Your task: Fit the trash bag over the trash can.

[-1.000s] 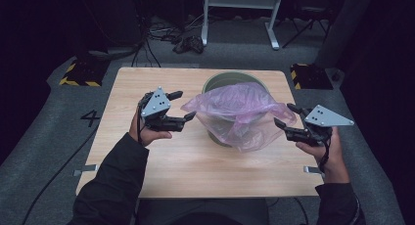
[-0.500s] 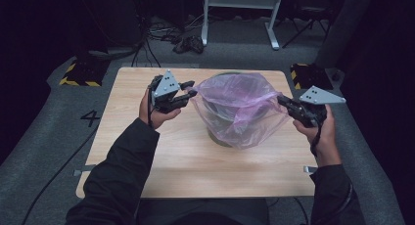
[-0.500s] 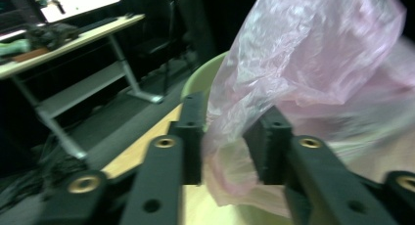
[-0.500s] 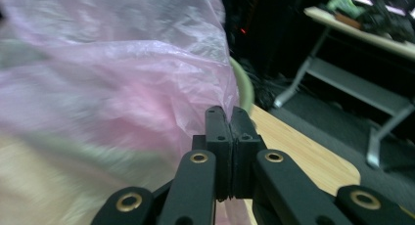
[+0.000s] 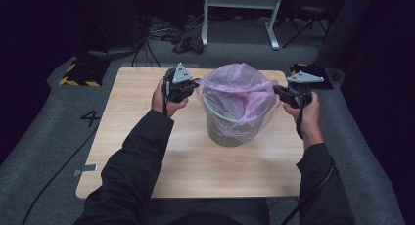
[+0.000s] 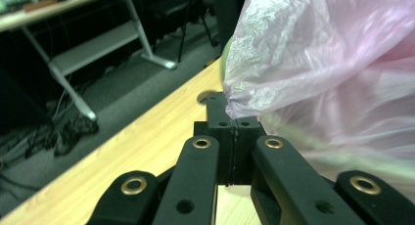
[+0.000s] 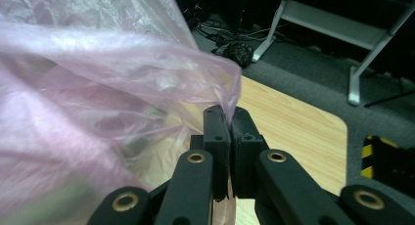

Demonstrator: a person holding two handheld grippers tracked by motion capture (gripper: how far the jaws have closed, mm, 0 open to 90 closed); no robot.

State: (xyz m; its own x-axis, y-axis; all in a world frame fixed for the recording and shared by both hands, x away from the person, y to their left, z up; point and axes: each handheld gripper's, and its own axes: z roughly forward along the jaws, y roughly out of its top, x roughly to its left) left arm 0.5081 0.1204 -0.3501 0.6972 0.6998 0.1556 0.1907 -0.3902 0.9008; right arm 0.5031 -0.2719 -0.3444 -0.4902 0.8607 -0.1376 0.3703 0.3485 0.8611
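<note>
**Op:** Status check. I have the left gripper (image 5: 188, 84) clamped on the left edge of the pink bag (image 5: 240, 95); in the left gripper view the jaws are pressed together with a pinch of film (image 6: 235, 105) caught at the tips. The right gripper (image 5: 280, 91) is the same on the opposite edge, jaws closed on a fold of plastic (image 7: 230, 107). The bag sits in and over the green bin (image 5: 226, 137), which stands at mid-table (image 5: 147, 151), slightly toward the far edge.

**Obs:** What is the step, by your reading?

**Op:** Spreading the bag mouth and seating it over the bin rim, I judge. To do it well I should pull both edges apart evenly, hold the two grippers at one height, and lower the film outside the rim without tugging hard: it is thin and could slip out or tear at the pinch points. The bin is light-looking, so a lopsided pull may tip it.

**Obs:** Anything you cannot verify?

**Op:** The rim is veiled by film; I cannot tell where the bag is already over it. The far side of the bin is hidden, and how deep each pinch goes is unclear.
</note>
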